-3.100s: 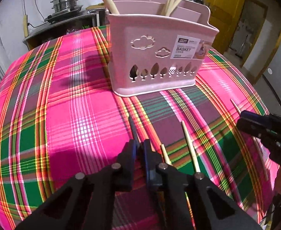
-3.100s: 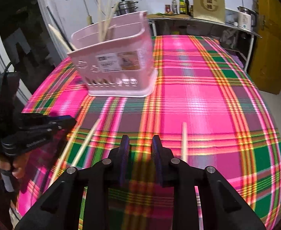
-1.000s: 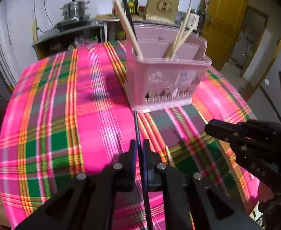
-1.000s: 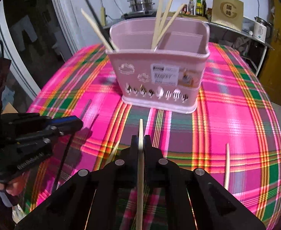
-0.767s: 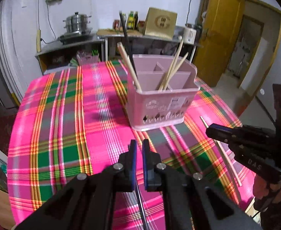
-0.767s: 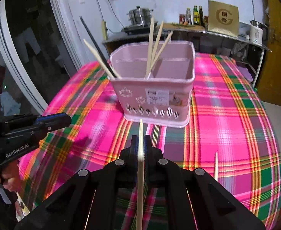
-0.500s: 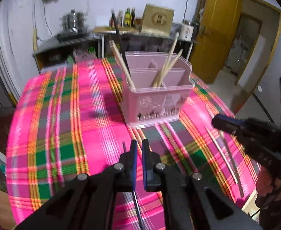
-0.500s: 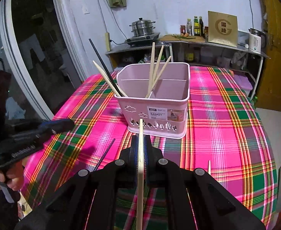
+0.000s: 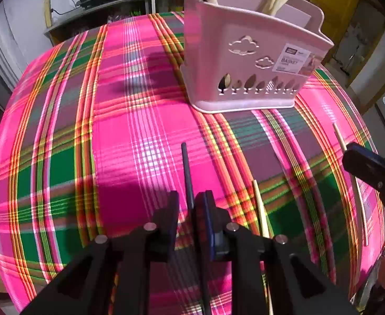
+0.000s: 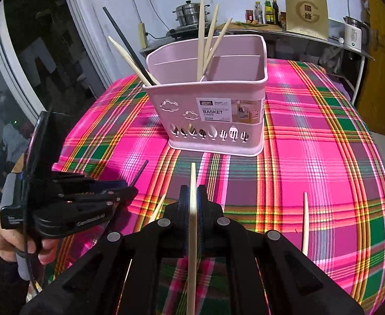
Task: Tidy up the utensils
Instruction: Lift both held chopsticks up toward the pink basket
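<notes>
Roughly halfway, by the look of it. Pink basket (image 10: 213, 110) sitting on the plaid cloth (image 9: 150, 120), already holding five sticks: three pale ones leaning together in a middle compartment, plus a pale one and a black one poking out the left end.

Right gripper (image 10: 191, 199) clamped tight on a pale chopstick (image 10: 192, 210), held up off the table with the tip aimed at the basket, well short of it.

Left gripper (image 9: 190, 204) low over the cloth, fingers parted a little with a black chopstick (image 9: 186, 173) running between them. Looks loose, not pinched, though hard to say if one pad touches it.

Left to do: one pale stick (image 9: 260, 210) lying just right of the left gripper, another (image 10: 305, 223) further right, near the table edge. So two in hand or nearly, two more on the cloth, then probably done. Can't tell if anything else hides behind the basket.
</notes>
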Available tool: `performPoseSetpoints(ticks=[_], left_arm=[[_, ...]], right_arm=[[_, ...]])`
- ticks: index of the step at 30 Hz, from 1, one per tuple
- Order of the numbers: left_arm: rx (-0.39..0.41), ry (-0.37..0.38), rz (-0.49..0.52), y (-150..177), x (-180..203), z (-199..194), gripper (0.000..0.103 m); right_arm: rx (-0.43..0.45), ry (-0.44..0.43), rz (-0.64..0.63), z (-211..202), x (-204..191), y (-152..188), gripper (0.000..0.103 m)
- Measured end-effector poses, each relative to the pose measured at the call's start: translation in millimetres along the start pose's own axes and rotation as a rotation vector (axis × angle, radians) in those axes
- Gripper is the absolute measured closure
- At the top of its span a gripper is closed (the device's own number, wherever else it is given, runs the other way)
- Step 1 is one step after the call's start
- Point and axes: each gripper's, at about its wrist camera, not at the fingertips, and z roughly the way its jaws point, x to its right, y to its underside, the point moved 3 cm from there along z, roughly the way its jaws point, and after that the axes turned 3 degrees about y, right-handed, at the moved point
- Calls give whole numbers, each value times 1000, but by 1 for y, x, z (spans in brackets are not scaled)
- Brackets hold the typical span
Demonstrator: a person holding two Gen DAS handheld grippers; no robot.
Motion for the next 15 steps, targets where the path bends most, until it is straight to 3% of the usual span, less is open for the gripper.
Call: performPoseSetpoints(ticks=[5,8,15], left_arm=[[26,-44,47,0,7,2,86],[28,-19,49,1,9,1,97],[102,31,51,-2,13,-29,97]], right_arm=[[4,1,6,1,1,-2,98],[3,1,8,2,1,-2,98],[17,-3,3,-5,-1,-3,98]])
